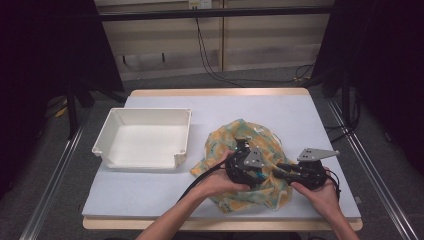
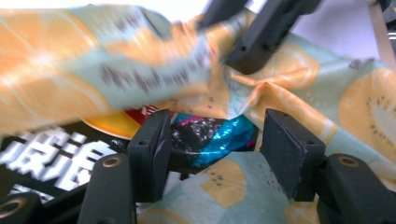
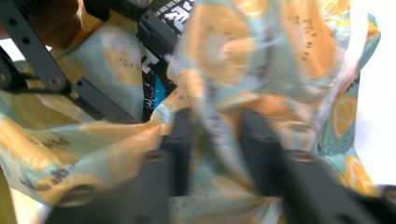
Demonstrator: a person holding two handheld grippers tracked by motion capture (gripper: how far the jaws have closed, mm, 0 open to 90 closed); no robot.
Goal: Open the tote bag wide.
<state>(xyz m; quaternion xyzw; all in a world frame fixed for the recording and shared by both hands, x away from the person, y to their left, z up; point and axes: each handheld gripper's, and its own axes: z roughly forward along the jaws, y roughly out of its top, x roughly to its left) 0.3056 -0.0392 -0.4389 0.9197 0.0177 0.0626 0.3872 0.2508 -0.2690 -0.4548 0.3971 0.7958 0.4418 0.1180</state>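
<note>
Fruit-print bag (image 3: 261,60) fold pinched in right claw (image 3: 215,140).

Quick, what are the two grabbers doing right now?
Left gripper: open, jaws apart around a shiny blue snack packet, not pressing it.
Right gripper: closed on a fold of the fruit-print cloth bag.

Black jaws pinch a fold of fruit-print cloth (image 3: 261,70); left gripper (image 3: 93,65) beyond.

Lab recording rig, dark curtains (image 1: 45,50), metal frame rails (image 1: 50,185) (cables (image 1: 210,60) trailing behind), bare table (image 1: 300,120)
</note>
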